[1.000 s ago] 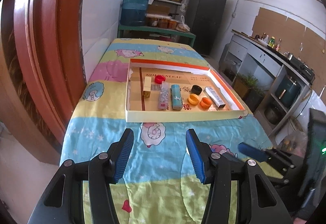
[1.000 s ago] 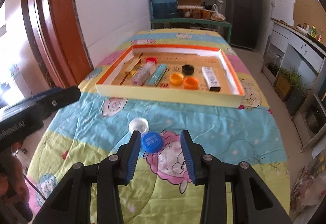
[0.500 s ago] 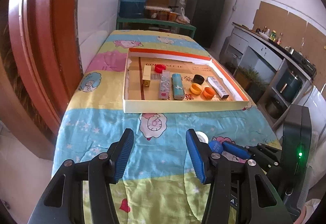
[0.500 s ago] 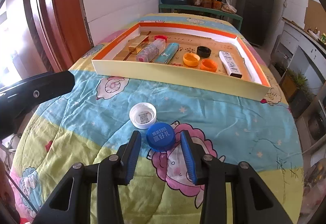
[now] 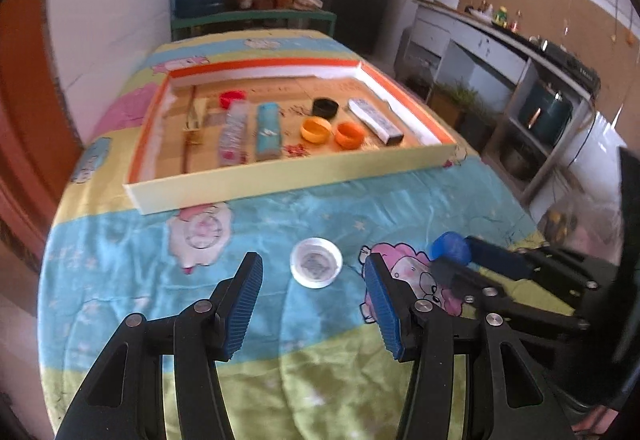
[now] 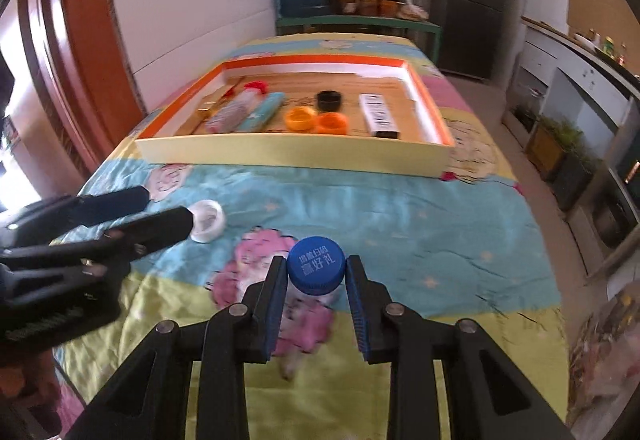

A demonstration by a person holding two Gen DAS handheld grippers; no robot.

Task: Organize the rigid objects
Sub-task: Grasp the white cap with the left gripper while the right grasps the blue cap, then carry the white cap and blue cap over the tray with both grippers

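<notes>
My right gripper [image 6: 316,280] is shut on a blue bottle cap [image 6: 317,264] and holds it just above the cartoon-print cloth. The cap also shows in the left wrist view [image 5: 451,246] between the right gripper's fingers. My left gripper [image 5: 314,278] is open, its fingers on either side of a white cap [image 5: 316,267] that lies open side up on the cloth. The white cap shows in the right wrist view [image 6: 206,220] at the left gripper's tips. A shallow cardboard tray [image 5: 280,175] beyond holds caps and small boxes.
In the tray lie a red cap [image 5: 232,97], a black cap [image 5: 325,107], two orange caps [image 5: 316,129], a teal box [image 5: 267,131], a white box [image 5: 374,119] and a clear tube [image 5: 233,133]. A wooden door frame [image 6: 80,39] stands left; cabinets stand right.
My right gripper has closed on the blue cap and lifted it slightly. My left gripper has moved forward and down, so that the white cap now lies between its open fingers.
</notes>
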